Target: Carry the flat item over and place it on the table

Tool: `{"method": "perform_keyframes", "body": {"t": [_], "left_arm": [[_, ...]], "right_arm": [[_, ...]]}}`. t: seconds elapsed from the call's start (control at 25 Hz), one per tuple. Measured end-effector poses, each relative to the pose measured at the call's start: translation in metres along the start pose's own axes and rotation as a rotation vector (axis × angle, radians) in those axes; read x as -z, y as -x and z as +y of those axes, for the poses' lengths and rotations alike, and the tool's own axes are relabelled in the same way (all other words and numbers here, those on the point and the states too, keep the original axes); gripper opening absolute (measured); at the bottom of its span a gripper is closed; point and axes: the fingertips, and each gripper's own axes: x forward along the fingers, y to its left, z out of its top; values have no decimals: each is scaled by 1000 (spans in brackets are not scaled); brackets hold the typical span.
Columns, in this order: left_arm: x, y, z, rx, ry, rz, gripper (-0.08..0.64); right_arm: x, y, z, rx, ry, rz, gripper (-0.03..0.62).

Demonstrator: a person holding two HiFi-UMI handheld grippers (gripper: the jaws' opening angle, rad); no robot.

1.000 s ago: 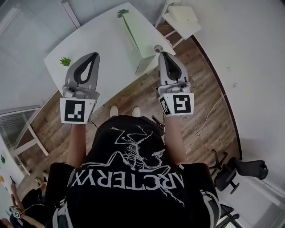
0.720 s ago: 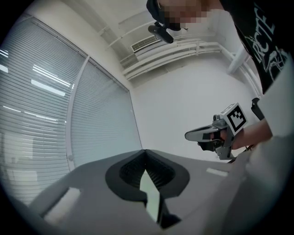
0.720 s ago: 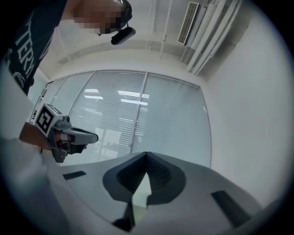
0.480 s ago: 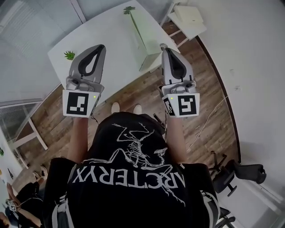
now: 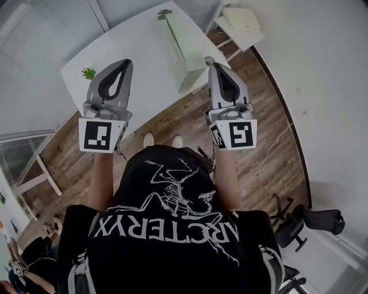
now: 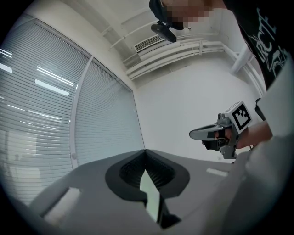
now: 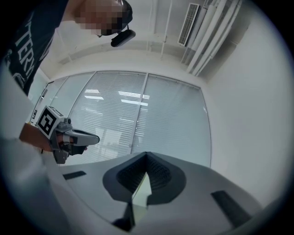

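Note:
A pale green flat item [image 5: 183,50] rests on the white table [image 5: 138,63], far below both grippers. My left gripper [image 5: 125,62] and right gripper [image 5: 211,65] are held up side by side, level with each other, well above the table. Both are shut with nothing between the jaws, whose tips meet. The left gripper view looks along its shut jaws [image 6: 145,151] at a white wall and blinds, with the right gripper [image 6: 194,134] off to the side. The right gripper view looks past its jaws [image 7: 147,153] at window blinds, with the left gripper [image 7: 94,137] at left.
A small green plant [image 5: 88,73] stands near the table's left corner and another [image 5: 164,13] at its far end. A white side table [image 5: 241,22] holds a flat white thing at top right. An office chair [image 5: 313,221] stands at lower right on the wood floor [image 5: 261,132].
Both grippers have risen slightly and stayed shut and empty. The view of the table has shifted a little.

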Motion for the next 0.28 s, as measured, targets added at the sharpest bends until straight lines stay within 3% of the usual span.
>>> {"method": "perform_keyframes", "body": {"t": [0.28], "left_arm": [[1, 0, 9, -2, -11, -26, 11]], "right_arm": [[6, -8, 4, 3, -7, 0, 11]]}}
